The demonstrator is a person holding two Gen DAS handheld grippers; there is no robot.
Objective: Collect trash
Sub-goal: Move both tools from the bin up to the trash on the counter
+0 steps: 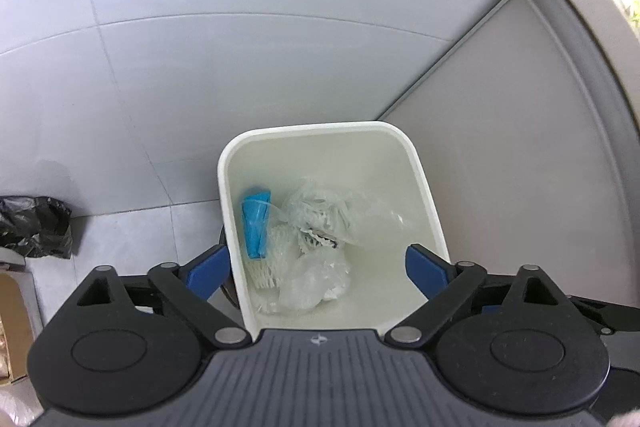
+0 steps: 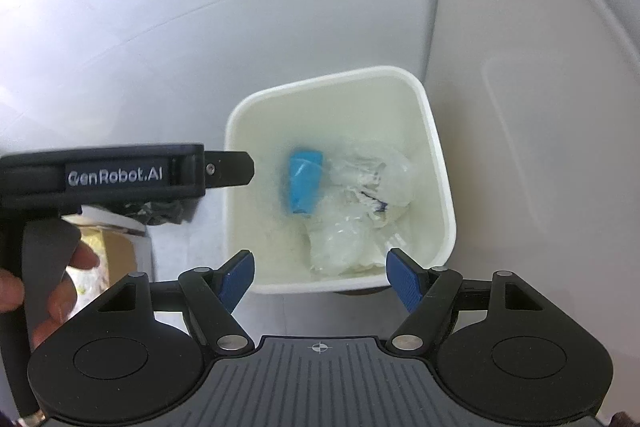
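Hovering over a white bin (image 1: 428, 203), both the left gripper (image 1: 318, 269) and right gripper (image 2: 320, 277) gape wide, holding nothing. Clear plastic trash (image 1: 320, 223) and a blue wrapper (image 1: 256, 223) lie at the bin's bottom.

Looks like home bathroom or utility corner: gray tiled floor (image 1: 120, 75), white waste bin (image 1: 320, 131), black trash bag (image 1: 36, 227).

Bright, soft daylight; right view blurred, fisheye corners dark and curved.
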